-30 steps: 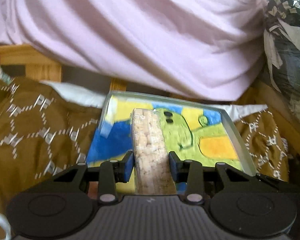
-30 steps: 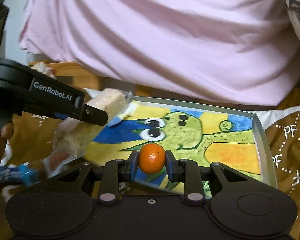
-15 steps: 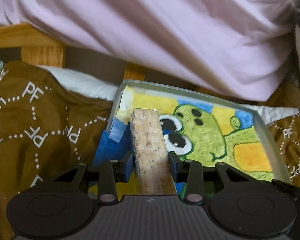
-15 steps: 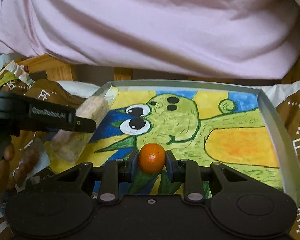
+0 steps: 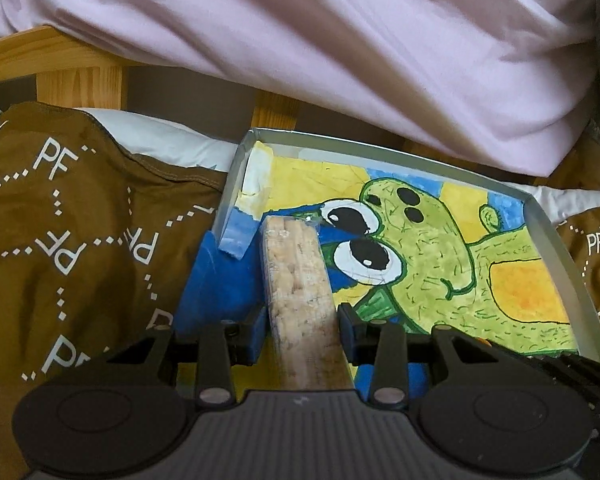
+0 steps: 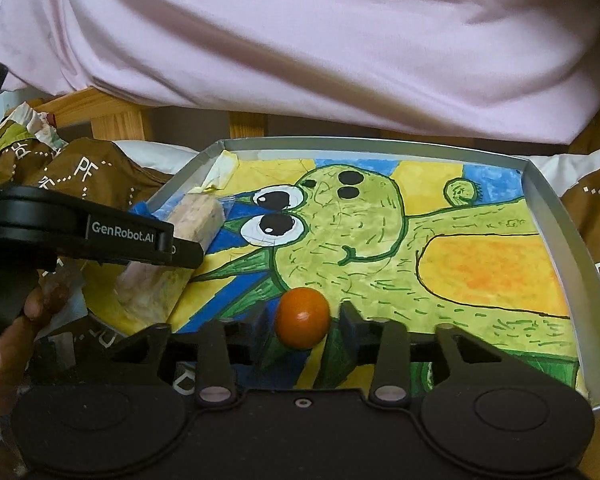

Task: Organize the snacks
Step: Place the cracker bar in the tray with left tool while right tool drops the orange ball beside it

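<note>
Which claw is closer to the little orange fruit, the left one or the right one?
The right. The right claw has the orange fruit between its fingers, low over the painted tray. The left claw is off to that fruit's left, gripping a wrapped snack bar.

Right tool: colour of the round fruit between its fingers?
Orange fruit; clearest in the right wrist view.

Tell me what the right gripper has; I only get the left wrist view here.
Observer: A small orange fruit sits between the fingers of the right gripper. A slim gap shows on one side, so I cannot confirm the clamp.
Operator: Where is it relative to the tray?
Observer: Over the near part of the tray, above the painted green body, and apart from the snack pack.
</note>
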